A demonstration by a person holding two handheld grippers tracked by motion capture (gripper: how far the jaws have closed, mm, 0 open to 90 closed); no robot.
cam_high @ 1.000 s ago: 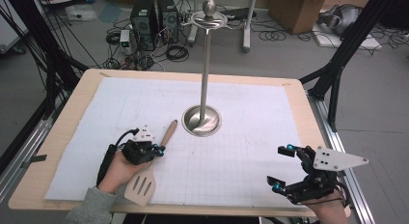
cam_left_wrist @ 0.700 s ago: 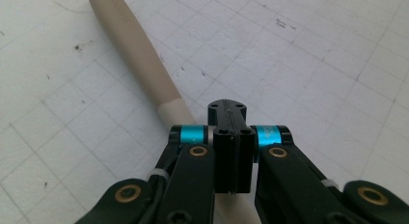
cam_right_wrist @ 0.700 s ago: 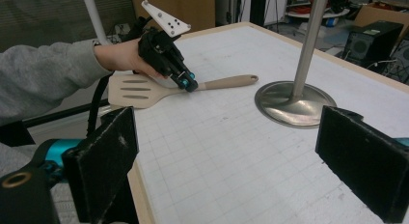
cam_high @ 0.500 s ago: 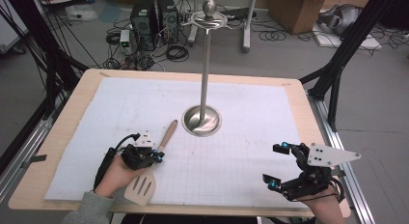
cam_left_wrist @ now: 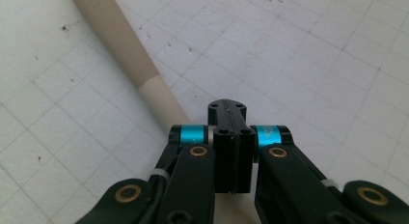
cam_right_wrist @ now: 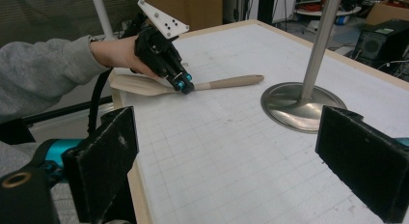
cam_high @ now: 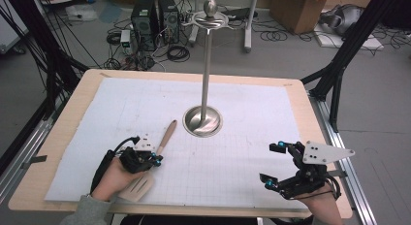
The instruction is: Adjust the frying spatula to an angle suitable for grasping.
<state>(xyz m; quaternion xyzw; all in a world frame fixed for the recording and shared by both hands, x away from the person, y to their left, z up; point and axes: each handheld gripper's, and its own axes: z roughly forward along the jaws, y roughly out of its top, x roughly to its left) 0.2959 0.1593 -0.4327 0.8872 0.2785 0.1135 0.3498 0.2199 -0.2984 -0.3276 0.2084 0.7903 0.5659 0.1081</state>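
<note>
**Spatula gripped, stand still bare**

The left gripper (cam_high: 154, 158) is down on the wooden spatula (cam_high: 160, 150) at the near left of the table (cam_high: 63, 133), and its jaws are pressed tight together on the neck of the tool, right where the round handle meets the slotted blade. In the left gripper view the two black jaws meet face to face, with the pale handle (cam_left_wrist: 120, 45) running away up and to the left across the gridded mat (cam_left_wrist: 313, 64). From the right gripper view you see it side on: the left gripper (cam_right_wrist: 182, 85) pinches the spatula (cam_right_wrist: 226, 82), which looks to lie flat, or very nearly flat, on the mat.

Over on the near right, the right gripper (cam_high: 274, 162) waits with its jaws spread wide and nothing between them. Its two black pads (cam_right_wrist: 103, 156) frame the scene and touch nothing.

In the middle of the table stands the metal utensil stand (cam_high: 207, 79), a tall pole on a round base with hooks at the top, and nothing hangs on it. The spatula's handle tip points towards that base but stops short of it.

So, as I read it, the grab is made and that is all that's done. The lift, the carry across and, most likely, hanging the spatula on a hook are all still to come.
</note>
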